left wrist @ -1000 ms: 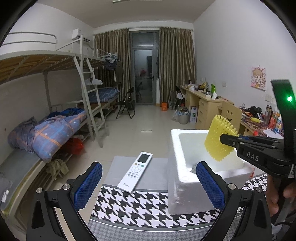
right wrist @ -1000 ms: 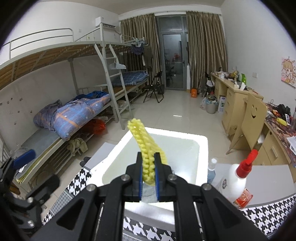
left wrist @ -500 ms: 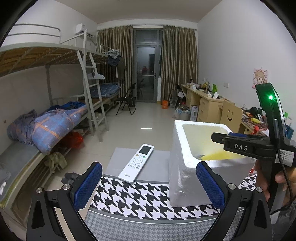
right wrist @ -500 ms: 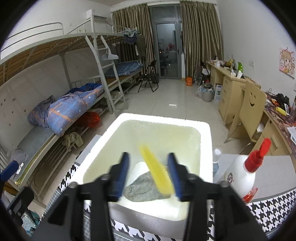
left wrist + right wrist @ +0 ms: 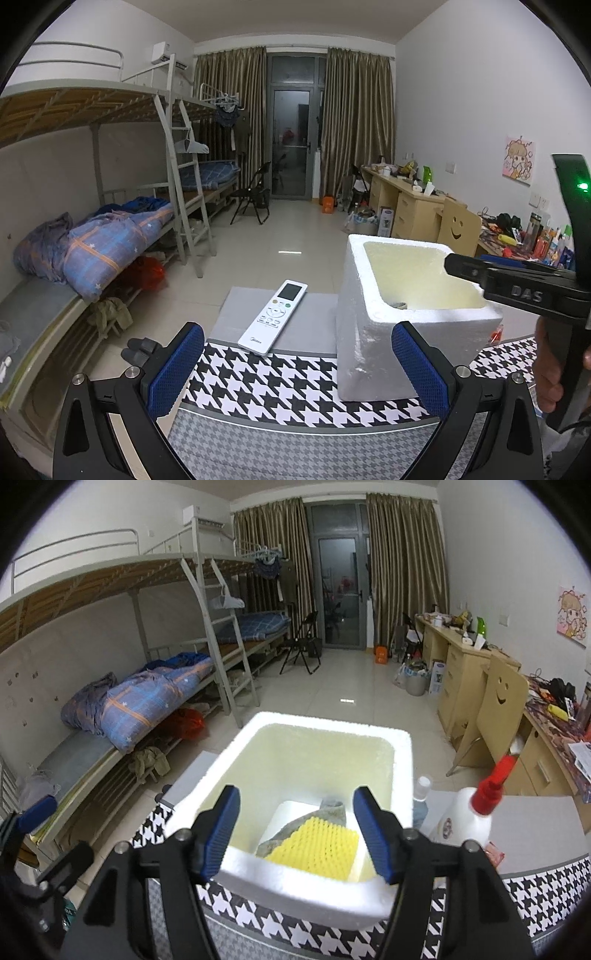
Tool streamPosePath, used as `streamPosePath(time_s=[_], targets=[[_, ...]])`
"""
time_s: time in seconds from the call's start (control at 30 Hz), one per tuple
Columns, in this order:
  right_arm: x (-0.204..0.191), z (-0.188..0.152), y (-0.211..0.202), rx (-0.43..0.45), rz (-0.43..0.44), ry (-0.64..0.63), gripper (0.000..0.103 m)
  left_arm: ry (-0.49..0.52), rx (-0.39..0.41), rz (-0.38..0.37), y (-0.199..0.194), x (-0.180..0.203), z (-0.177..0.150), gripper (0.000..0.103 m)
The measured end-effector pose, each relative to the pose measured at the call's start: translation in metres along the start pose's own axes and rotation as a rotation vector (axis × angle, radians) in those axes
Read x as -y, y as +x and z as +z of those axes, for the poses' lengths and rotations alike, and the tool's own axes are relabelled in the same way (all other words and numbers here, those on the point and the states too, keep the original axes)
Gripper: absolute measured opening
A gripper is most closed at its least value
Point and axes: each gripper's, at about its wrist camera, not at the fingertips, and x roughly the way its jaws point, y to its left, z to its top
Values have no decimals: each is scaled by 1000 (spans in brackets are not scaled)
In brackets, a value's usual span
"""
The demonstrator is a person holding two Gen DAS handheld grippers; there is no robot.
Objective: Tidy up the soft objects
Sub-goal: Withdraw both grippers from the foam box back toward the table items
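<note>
Near the worktop's left edge the left gripper [image 5: 295, 369] hangs with fingers spread and empty, a remote [image 5: 273, 316] lying just ahead. The foam box [image 5: 400, 771] stands mid-worktop; the right gripper [image 5: 295, 832] is opening above it, nothing between its fingers, which could clip the rim on withdrawal. Inside lies the yellow sponge [image 5: 316, 849], bumpy and flat, on what seems a grey cloth [image 5: 332, 806].
</note>
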Motion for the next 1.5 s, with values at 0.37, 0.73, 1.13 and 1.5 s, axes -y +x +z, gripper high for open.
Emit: streamPosePath(time_s=[0.37,0.73,1.13,1.5], targets=[[-6,-22,-50,67,22,11,89,32,39,-23,-39,9,-9,102],[-3,-55,-95,136,37,3,90,17,80,-70,-77,23,-24,102],[-6,-92,-129,194,16,-21,90,28,126,-86,-111,38,-51,102],[-14,-122,-151,221,-4,-44,90,27,172,-110,-134,41,-73,102]])
